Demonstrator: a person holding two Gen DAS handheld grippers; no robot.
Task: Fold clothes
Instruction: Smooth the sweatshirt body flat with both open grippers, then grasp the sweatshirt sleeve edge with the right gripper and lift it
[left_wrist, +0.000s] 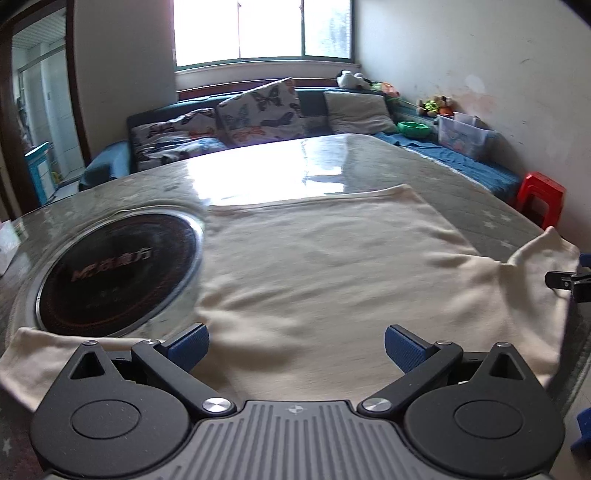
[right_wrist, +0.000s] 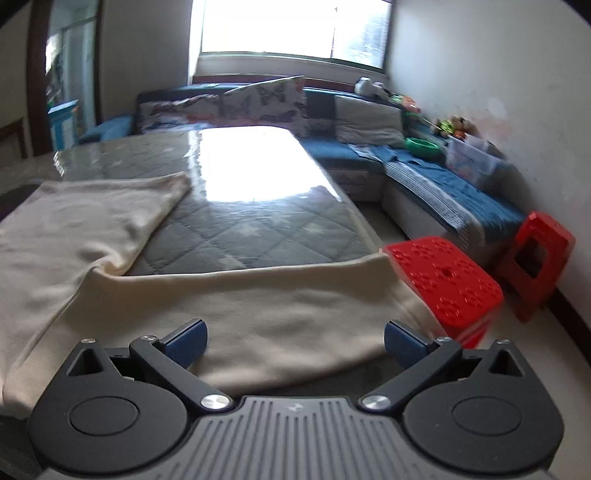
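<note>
A cream garment (left_wrist: 317, 266) lies spread flat on the glass tabletop (left_wrist: 258, 170), beside a round black hob (left_wrist: 118, 266) at its left. Left tongs (left_wrist: 296, 349) and right tongs (right_wrist: 295, 345) both hang released, empty, above its near edge.

One cream garment (left_wrist: 325, 266), two red stools (right_wrist: 447, 284).

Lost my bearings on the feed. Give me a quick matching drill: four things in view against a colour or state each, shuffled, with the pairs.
Things:
1. cream garment
2. stool
3. left gripper
4. round cooktop

States:
a. red, beside the table
b. open, holding nothing
c. dark, set into the tabletop
d. spread flat on the table

Pairs: 1-d, 2-a, 3-b, 4-c
</note>
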